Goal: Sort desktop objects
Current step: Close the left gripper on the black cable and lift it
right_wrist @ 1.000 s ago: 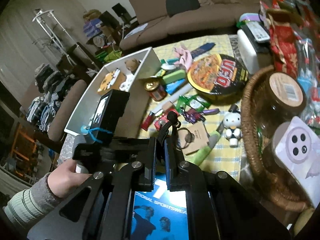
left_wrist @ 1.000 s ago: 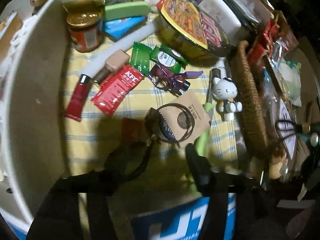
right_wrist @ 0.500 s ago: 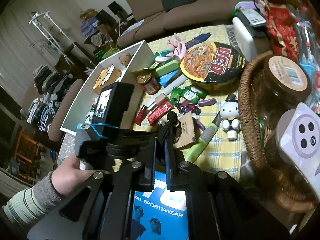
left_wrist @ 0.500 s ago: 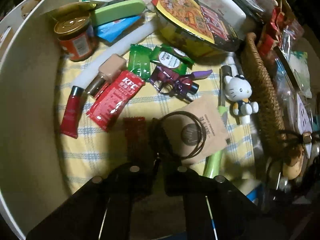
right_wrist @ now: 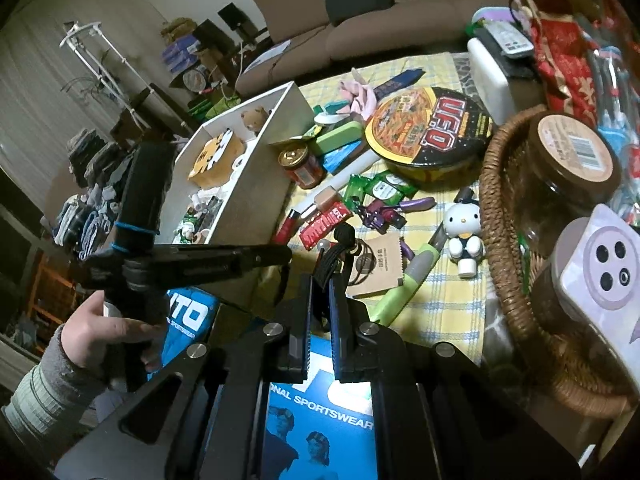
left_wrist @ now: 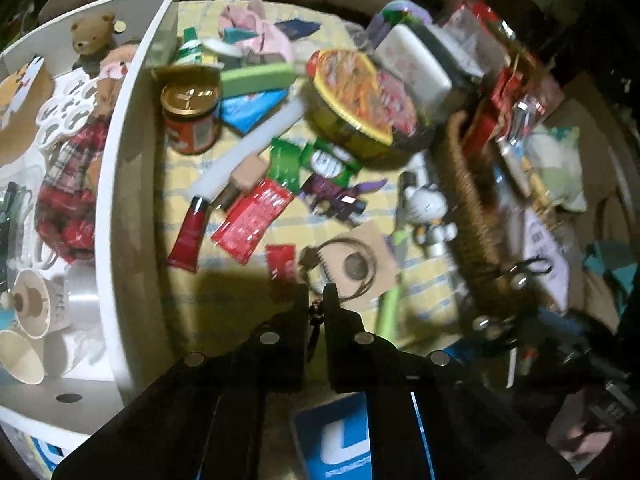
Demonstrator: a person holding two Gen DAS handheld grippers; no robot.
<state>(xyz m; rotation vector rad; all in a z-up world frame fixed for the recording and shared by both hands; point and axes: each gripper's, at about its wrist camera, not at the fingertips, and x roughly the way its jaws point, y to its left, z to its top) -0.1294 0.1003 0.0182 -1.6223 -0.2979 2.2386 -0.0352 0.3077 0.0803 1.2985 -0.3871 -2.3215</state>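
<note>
The left gripper [left_wrist: 316, 300] tilts steeply down, jaws closed on a thin dark cord [left_wrist: 315, 314] just this side of the brown packet [left_wrist: 356, 266]. The right gripper [right_wrist: 320, 280] angles down beside it, clamped on a black cord bundle [right_wrist: 340, 248]. A left hand [right_wrist: 108, 332] grips the handle. Around the packet: one cat figure [right_wrist: 462, 226], two red sachets [left_wrist: 254, 220], one jar [left_wrist: 191, 118]. The white box [left_wrist: 132, 184] stands left.

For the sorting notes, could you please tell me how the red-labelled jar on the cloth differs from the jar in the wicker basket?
The red jar has a gold lid; the basket jar has a brown lid with a barcode label. The red jar stands upright on the checked cloth; the basket jar lies tilted inside the wicker basket. The red jar looks smaller. Both are lidded.
</note>
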